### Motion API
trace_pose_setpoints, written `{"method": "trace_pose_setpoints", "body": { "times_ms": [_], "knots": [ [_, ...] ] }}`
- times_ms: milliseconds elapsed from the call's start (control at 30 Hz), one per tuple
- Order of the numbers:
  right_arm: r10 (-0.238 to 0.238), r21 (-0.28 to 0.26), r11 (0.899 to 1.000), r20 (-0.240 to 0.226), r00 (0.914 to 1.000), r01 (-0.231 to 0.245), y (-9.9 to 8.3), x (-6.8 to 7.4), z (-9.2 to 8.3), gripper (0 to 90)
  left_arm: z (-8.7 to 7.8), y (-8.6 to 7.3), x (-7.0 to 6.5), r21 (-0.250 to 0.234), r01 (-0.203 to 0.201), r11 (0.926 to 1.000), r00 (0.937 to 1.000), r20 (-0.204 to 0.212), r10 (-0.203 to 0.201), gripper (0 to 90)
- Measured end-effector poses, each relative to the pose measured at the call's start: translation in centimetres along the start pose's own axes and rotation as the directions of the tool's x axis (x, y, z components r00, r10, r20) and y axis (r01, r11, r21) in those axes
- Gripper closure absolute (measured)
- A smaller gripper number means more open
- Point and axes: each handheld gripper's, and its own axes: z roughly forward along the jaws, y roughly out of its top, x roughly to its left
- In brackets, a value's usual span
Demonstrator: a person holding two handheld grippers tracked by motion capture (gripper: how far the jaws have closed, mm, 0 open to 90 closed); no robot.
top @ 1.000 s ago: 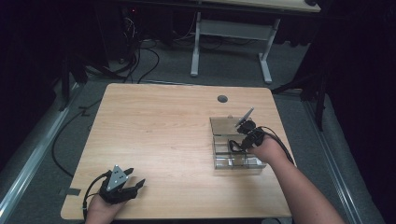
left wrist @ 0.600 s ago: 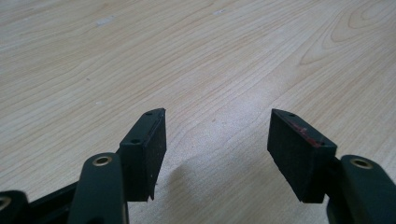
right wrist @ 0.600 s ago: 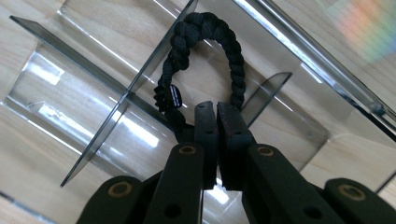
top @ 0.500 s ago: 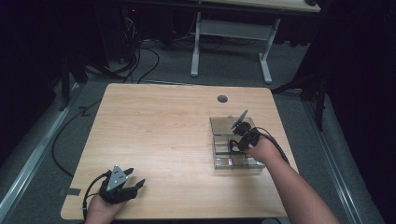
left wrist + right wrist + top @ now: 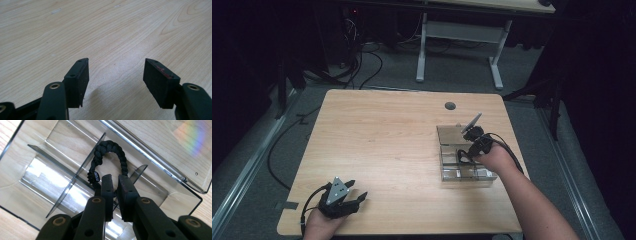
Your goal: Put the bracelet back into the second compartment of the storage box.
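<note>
Dark floor and black cables lie all around a light wooden table [image 5: 387, 145], and more table legs stand at the back. On the right side of the table sits a clear plastic box [image 5: 464, 157] with thin walls that split it into small rooms, and its see-through lid lies open and flat at the far side. The right gripper [image 5: 467, 152] is held over this box by a hand that comes in from the bottom right. In the right gripper view, its two black jaws are close together with just a thin gap, and they have just been opening a little. A black braided loop [image 5: 107, 153] sits right at their tips, inside the box by one of the thin walls. Its lower ends go down between the jaws, but I cannot tell if the pads press on it. The left gripper [image 5: 357, 200] rests far away, near the front left corner of the table. Its jaws are spread wide over bare wood and pinch nothing.
</note>
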Motion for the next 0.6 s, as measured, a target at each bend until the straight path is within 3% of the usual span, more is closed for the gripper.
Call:
{"method": "trace_pose_setpoints", "body": {
  "times_ms": [600],
  "knots": [
    [0.021,-0.046,0.999,-0.011,0.9997,-0.021,-1.7,0.5,-1.2,85.3,0.0,0.0,0.0,-0.001,0.001,1.0000,1.0000,-0.007,-0.001,37.7]
  ]
}}
